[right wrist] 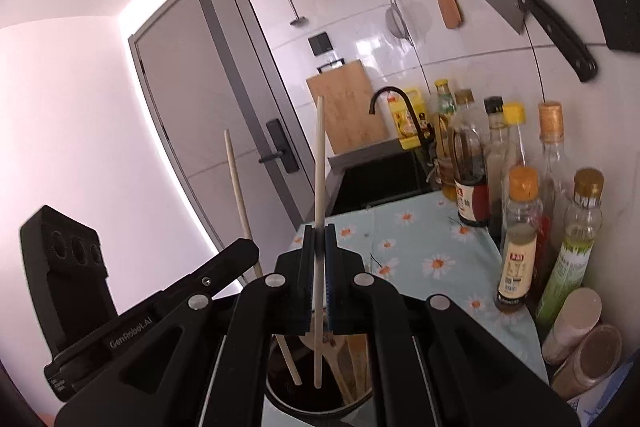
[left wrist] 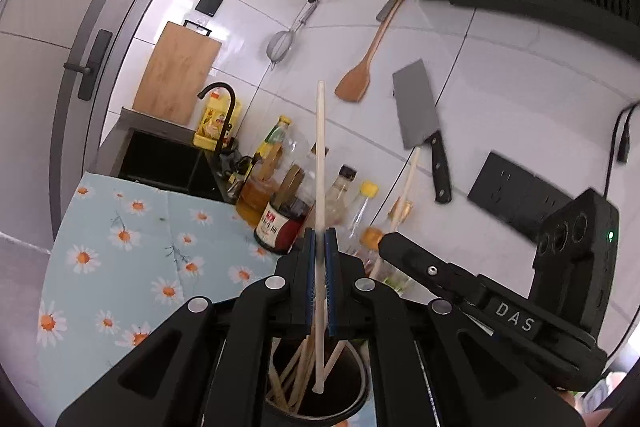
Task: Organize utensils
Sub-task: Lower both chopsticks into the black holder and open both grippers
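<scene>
My left gripper (left wrist: 320,239) is shut on a pale wooden chopstick (left wrist: 320,155), held upright with its lower end inside a dark round utensil holder (left wrist: 352,403) that holds several more chopsticks. My right gripper (right wrist: 319,235) is shut on another chopstick (right wrist: 319,167), also upright, its lower end in the same holder (right wrist: 356,405), which also holds wooden spoons (right wrist: 340,359). The right gripper shows at the right of the left wrist view (left wrist: 404,247). The left gripper (right wrist: 240,253) and its chopstick (right wrist: 236,179) show at the left of the right wrist view.
A daisy-print cloth (left wrist: 120,247) covers the counter. Sauce and oil bottles (right wrist: 520,239) line the tiled wall. A sink (left wrist: 168,163) with a black tap lies beyond. A cleaver (left wrist: 420,115), wooden spatula (left wrist: 356,79) and strainer (left wrist: 280,45) hang on the wall.
</scene>
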### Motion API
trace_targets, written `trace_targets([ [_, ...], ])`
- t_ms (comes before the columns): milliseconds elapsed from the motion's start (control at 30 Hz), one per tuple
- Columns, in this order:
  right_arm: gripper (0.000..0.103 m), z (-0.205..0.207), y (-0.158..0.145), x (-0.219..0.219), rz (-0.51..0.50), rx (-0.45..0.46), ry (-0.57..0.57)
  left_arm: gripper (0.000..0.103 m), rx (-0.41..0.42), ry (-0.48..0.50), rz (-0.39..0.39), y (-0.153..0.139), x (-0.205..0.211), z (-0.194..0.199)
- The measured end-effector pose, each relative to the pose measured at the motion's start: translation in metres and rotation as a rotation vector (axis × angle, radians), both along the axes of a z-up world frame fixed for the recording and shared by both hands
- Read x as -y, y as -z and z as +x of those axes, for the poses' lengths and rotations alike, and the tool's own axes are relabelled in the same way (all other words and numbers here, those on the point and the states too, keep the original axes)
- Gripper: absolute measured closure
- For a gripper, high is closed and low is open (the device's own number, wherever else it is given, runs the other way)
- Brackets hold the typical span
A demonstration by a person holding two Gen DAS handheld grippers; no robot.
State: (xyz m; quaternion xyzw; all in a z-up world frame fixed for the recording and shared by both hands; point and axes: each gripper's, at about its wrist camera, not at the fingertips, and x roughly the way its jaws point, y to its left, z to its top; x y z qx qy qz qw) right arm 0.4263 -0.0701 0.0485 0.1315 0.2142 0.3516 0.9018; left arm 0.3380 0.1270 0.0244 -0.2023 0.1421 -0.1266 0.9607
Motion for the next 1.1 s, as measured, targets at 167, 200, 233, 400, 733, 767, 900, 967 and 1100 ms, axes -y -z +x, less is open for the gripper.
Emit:
trace_targets([
  [167, 0.097, 0.000, 0.020, -0.004, -0.024, -0.034, 0.002, 0.099, -0.033, 0.002, 0.045, 0.017, 0.007, -0.001],
  [200, 0.097, -0.001, 0.022, -0.005, -0.028, -0.039, 0.003, 0.099, -0.042, 0.005, 0.052, 0.021, 0.009, -0.001],
  [233, 0.097, -0.001, 0.026, -0.006, -0.034, -0.051, 0.003, 0.099, -0.050, 0.006, 0.058, 0.024, 0.010, -0.002],
  [400, 0.097, -0.002, 0.037, -0.005, -0.036, -0.096, 0.002, 0.099, -0.083, 0.011, 0.087, 0.037, 0.014, -0.008],
  [733, 0.074, -0.012, 0.034, 0.002, -0.017, -0.145, 0.005, 0.098, -0.112, 0.002, 0.083, 0.039, 0.008, -0.020],
  [767, 0.074, -0.014, 0.033, 0.003, -0.019, -0.146, 0.009, 0.098, -0.113, 0.000, 0.088, 0.039, 0.009, -0.022],
  [900, 0.074, -0.019, 0.029, 0.008, -0.014, -0.150, 0.009, 0.090, -0.115, 0.001, 0.088, 0.034, 0.010, -0.027],
  [967, 0.074, -0.022, 0.027, 0.011, -0.006, -0.152, 0.008, 0.081, -0.111, 0.006, 0.086, 0.031, 0.011, -0.031],
  [1100, 0.074, -0.029, 0.019, 0.023, 0.040, -0.153, 0.000, 0.081, -0.098, 0.015, 0.092, 0.022, 0.014, -0.039],
])
